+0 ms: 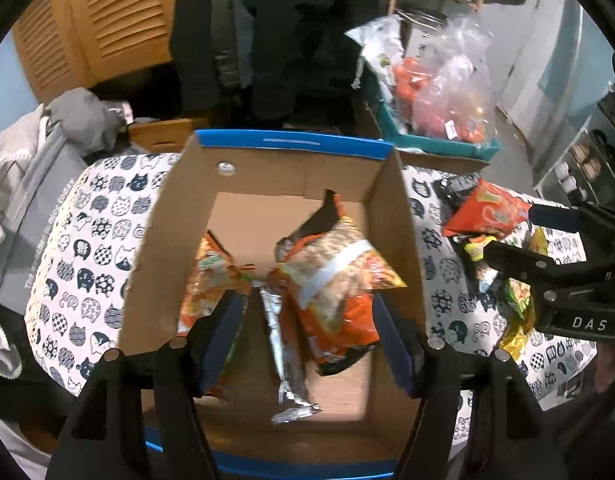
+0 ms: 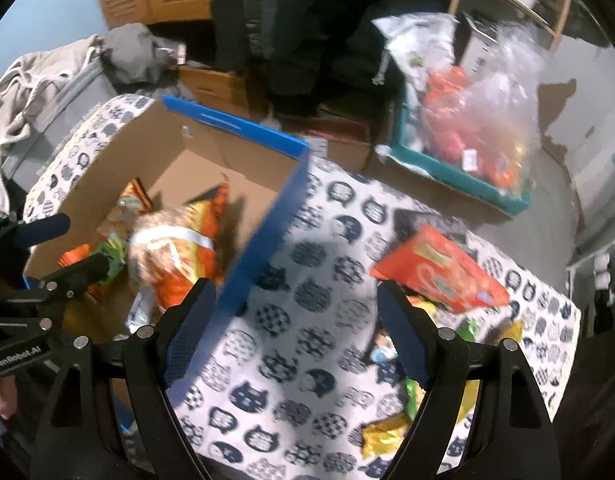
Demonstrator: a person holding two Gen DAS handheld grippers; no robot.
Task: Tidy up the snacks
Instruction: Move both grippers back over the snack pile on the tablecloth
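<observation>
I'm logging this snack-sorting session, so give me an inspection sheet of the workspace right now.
Surface: cat-print cloth covers the table.
Job's things: cardboard box holds several snack bags; orange packet and other snacks lie outside it.
Clutter: teal tray of bagged goods behind.
Grippers: left gripper open above the box; right gripper open over the cloth.
Cables: nothing seen.
Surroundings: louvred cabinet, grey clothing.

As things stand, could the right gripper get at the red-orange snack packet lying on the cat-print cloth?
Probably yes. The right gripper is open over the cloth, and the red-orange packet lies uncovered just ahead to its right, outside the cardboard box.
</observation>
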